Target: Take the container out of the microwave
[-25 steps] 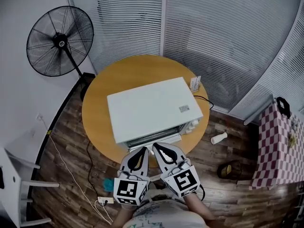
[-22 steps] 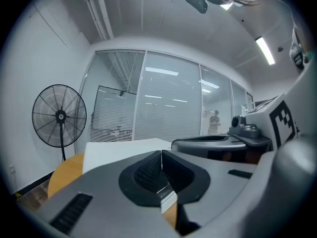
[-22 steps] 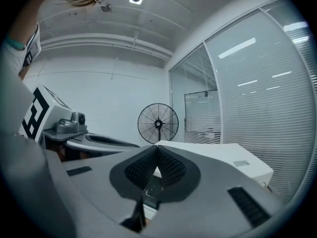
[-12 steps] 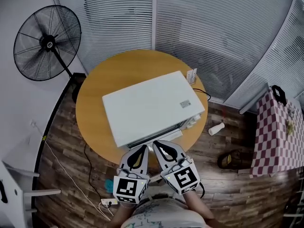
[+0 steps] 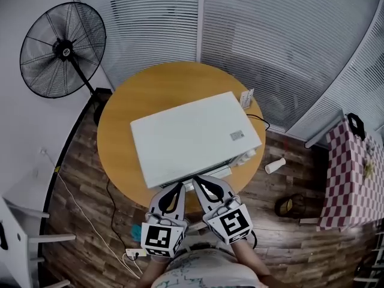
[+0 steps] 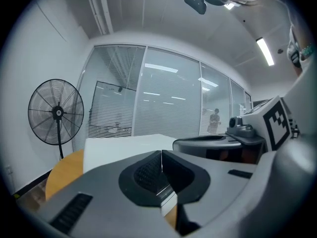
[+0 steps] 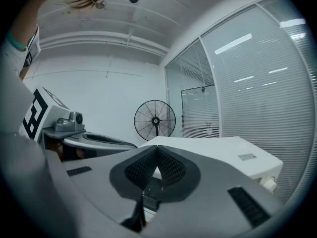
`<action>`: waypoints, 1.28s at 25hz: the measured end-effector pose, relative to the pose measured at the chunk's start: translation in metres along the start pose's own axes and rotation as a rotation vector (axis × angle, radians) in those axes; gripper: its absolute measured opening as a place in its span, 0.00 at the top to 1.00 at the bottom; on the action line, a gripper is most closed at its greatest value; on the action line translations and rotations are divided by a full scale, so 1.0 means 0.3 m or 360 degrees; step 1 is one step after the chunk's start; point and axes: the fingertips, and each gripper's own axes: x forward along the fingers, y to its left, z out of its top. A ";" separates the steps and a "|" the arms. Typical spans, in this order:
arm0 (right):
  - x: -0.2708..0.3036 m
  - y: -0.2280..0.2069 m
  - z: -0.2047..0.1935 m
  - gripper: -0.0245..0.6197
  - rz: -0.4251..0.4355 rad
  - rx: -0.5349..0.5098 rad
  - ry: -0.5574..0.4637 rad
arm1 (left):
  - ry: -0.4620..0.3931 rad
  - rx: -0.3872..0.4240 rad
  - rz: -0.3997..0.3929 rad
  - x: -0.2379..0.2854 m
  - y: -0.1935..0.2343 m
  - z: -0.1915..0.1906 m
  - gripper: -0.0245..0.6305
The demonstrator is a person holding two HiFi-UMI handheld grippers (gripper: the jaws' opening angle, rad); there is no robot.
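Note:
A white microwave (image 5: 195, 137) sits on a round wooden table (image 5: 123, 122), its door side facing me; the door looks closed and no container shows. In the head view my left gripper (image 5: 179, 186) and right gripper (image 5: 197, 182) hang side by side just off the microwave's front edge, at the table's near rim. Both are shut with nothing between the pads. The left gripper view has its shut jaws (image 6: 161, 155) level with the microwave's white top (image 6: 124, 145). In the right gripper view the shut jaws (image 7: 157, 150) point along the white top (image 7: 223, 150).
A black standing fan (image 5: 60, 50) is at the far left beside the blinds. On the wooden floor lie a white bottle (image 5: 276, 165), a shoe (image 5: 288, 207) and a power strip (image 5: 133, 254). A checkered cloth (image 5: 351, 182) is at right, white furniture (image 5: 18, 236) at left.
Both grippers have eased a little lower and closer to the microwave's front, still shut. The head view has shifted slightly, so the table and fan sit differently in the picture.

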 end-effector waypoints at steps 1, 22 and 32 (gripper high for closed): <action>0.003 -0.004 -0.002 0.97 0.0017 0.0008 -0.0012 | 0.0004 0.0004 0.0006 0.007 -0.002 -0.001 0.94; -0.003 -0.047 -0.137 0.97 0.0076 0.0037 0.0104 | 0.0072 -0.0011 0.0037 0.056 -0.021 -0.039 0.94; 0.034 -0.065 -0.272 0.97 0.0041 -0.0059 0.0247 | 0.0114 0.0026 0.0007 0.052 -0.022 -0.071 0.94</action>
